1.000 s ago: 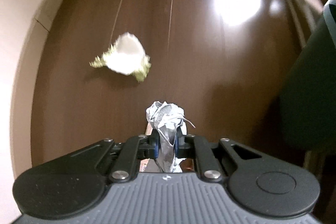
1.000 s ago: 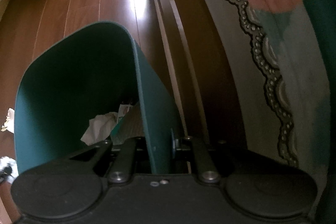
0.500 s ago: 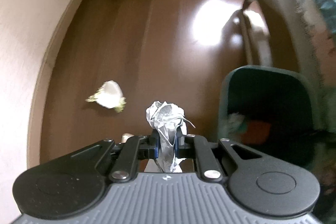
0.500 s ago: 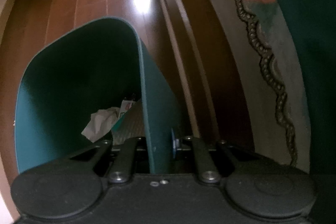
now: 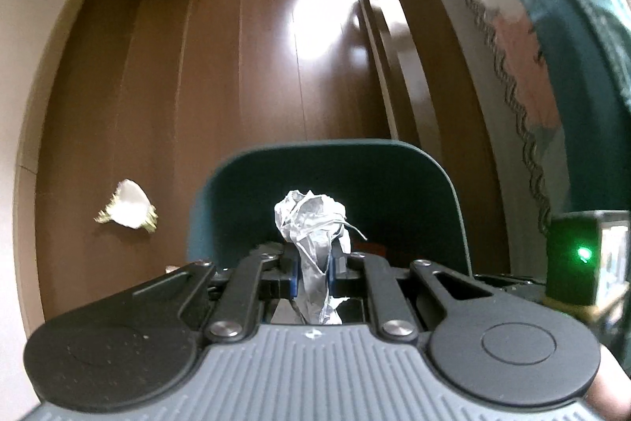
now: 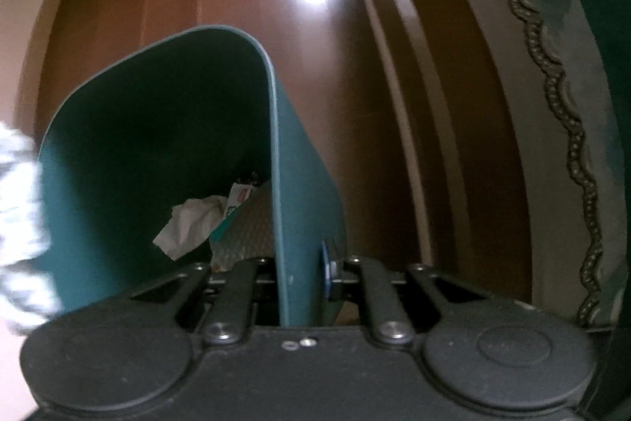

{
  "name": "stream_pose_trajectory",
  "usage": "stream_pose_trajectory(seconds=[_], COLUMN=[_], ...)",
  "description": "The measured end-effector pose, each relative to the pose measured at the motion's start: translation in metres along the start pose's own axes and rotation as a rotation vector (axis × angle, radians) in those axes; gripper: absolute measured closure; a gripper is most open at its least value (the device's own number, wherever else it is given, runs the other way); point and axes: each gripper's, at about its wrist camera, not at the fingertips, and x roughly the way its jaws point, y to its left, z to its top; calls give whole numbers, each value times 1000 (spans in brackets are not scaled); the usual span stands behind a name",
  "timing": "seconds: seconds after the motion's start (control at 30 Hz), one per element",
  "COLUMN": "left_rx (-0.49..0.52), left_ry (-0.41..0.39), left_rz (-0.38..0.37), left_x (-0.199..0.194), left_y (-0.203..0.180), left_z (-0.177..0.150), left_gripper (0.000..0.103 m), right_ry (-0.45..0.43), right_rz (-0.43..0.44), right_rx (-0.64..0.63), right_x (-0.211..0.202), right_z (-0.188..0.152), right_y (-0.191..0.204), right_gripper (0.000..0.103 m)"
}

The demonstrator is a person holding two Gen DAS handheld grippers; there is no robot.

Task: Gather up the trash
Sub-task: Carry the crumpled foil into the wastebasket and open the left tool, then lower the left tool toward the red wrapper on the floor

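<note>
Left gripper (image 5: 311, 269) pinches crumpled foil (image 5: 311, 223) above green bin (image 5: 394, 160) — right gripper (image 6: 303, 273) clamps its wall; white blur at edge, probably that foil.

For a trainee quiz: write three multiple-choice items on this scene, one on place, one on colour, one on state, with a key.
1. Where is the crumpled foil ball?
A. on the floor
B. in the left tool
C. at the bin's bottom

2. What colour is the bin?
A. dark green
B. red
C. white

3. What is the right tool doing?
A. hanging open
B. lying on the floor
C. clamping the bin's wall

Key: B, foil sits between its fingers; A, its walls show green in both views; C, the wall runs between its fingers.
</note>
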Motion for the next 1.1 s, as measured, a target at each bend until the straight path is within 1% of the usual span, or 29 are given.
stream_pose_trajectory(seconds=[0.07,0.17,0.27,0.37,0.47,0.57,0.6,0.63,0.67,0.7,0.83,0.97,1.1], left_rx=[14,15,27,15,15,5,4,5,5,4,5,-2,-23], left_ry=[22,83,126,159,164,166,157,150,139,122,104,69,43], left_rz=[2,28,53,66,95,81,74,70,68,66,59,29,16], left_x=[11,35,52,63,68,68,66,64,62,59,50,30,10], left_y=[-4,-9,-11,-7,-4,-1,-1,-1,-1,-1,-1,5,19], left_z=[-3,-9,-18,-23,-25,-24,-23,-23,-22,-22,-20,-21,-24], left_gripper=[91,91,91,90,89,78,69,55,46,34,33,33,33], right_ry=[3,9,14,18,17,12,10,7,3,2,-2,-4,-9], right_rz=[15,40,64,82,85,77,73,67,61,55,35,12,-33], right_rx=[-20,-31,-48,-56,-69,-79,-81,-83,-87,-89,-93,-73,-49], right_x=[-1,-5,-9,-10,-8,-5,-3,-2,-1,1,11,27,42], right_z=[4,9,10,15,15,19,19,19,20,21,27,33,45], right_y=[2,2,-5,-10,-14,-22,-25,-26,-29,-32,-36,-52,-73], right_gripper=[91,91,91,91,91,91,91,91,91,90,90,90,90])
